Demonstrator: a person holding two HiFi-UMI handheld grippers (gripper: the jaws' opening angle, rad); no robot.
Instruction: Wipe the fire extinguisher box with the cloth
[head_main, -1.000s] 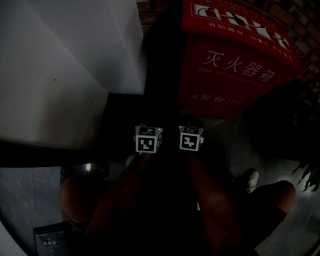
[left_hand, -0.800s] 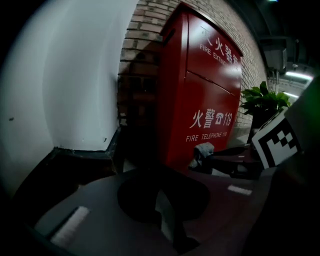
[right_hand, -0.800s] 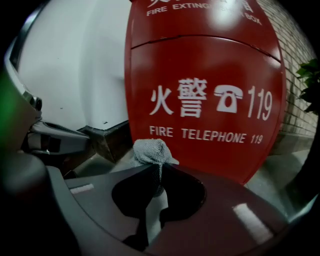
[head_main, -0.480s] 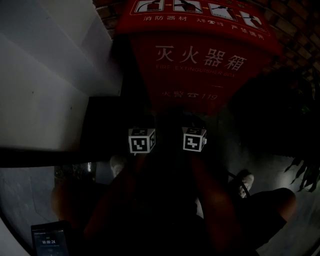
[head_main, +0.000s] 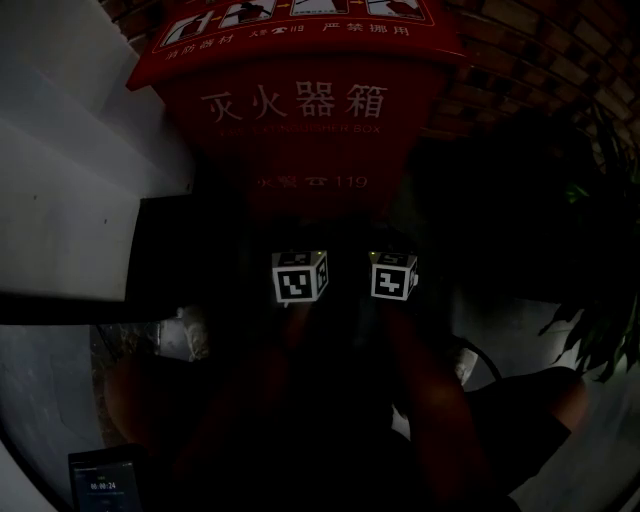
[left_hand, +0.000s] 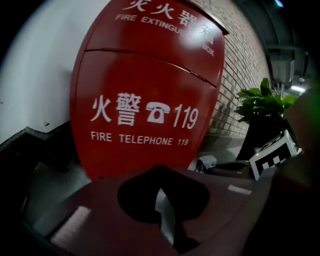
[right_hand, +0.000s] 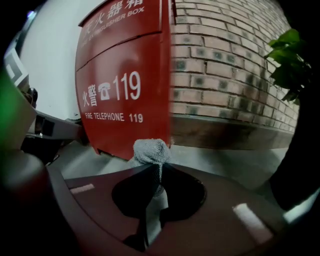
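The red fire extinguisher box (head_main: 300, 110) stands against the wall, straight ahead of both grippers; its front with white print fills the left gripper view (left_hand: 145, 100) and the left half of the right gripper view (right_hand: 125, 85). My right gripper (right_hand: 152, 164) is shut on a small grey cloth (right_hand: 150, 151), short of the box's lower right corner. That cloth (left_hand: 205, 162) also shows in the left gripper view, beside the right gripper's marker cube (left_hand: 274, 155). My left gripper (left_hand: 159, 172) is shut with nothing in it. In the dim head view only the two marker cubes (head_main: 299, 277) (head_main: 393, 276) show.
A brick wall (right_hand: 225, 75) runs to the right of the box. A potted green plant (left_hand: 260, 107) stands at the right on the grey floor. A white wall (head_main: 60, 200) rises at the left. A phone screen (head_main: 105, 485) glows at lower left.
The head view has swung to the right, so the red box has slid from the upper right to the top centre, above the grippers. Both grippers stay side by side.
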